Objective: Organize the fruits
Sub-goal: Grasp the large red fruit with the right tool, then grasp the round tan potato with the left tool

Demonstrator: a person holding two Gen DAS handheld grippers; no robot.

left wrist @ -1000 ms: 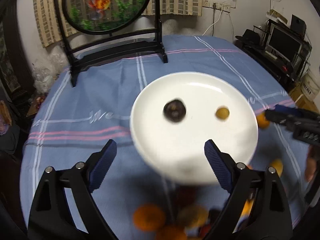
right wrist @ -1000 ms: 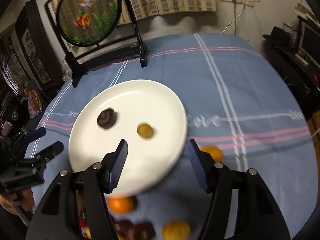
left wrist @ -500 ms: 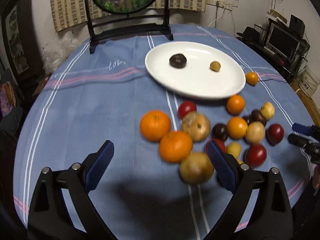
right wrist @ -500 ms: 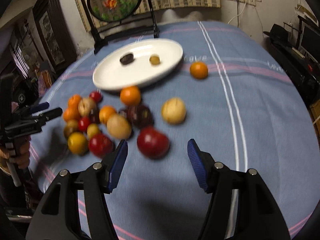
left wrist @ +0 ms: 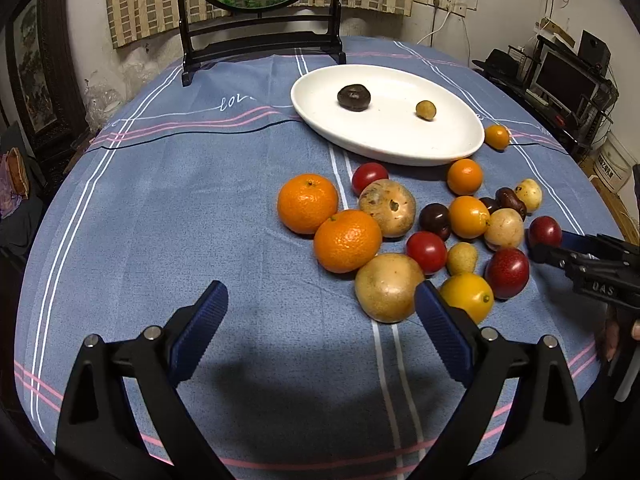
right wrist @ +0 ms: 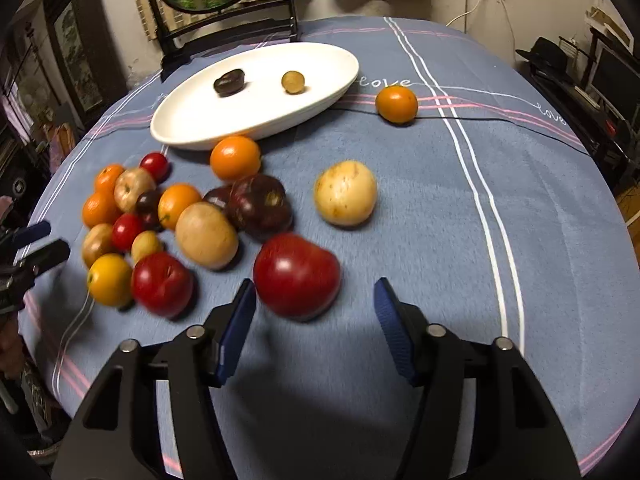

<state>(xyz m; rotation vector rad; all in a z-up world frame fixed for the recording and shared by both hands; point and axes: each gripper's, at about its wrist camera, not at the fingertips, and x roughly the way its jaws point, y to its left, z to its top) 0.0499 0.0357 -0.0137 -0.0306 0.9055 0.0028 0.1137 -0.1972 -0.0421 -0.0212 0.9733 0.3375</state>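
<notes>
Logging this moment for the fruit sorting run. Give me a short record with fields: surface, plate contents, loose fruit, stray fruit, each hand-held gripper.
surface: round table with blue striped cloth
plate contents: white plate holds one dark fruit and one small tan fruit
loose fruit: mixed pile of oranges and red, tan and dark fruits beside the plate
stray fruit: small orange alone, right of the plate
left hand-held gripper: open, empty
right hand-held gripper: open, jaws just narrowed, behind a big red fruit

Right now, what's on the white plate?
Two fruits lie apart on the white plate: a dark round fruit and a small yellowish fruit. Every other fruit sits on the cloth. Whatever is under the plate is covered.
</notes>
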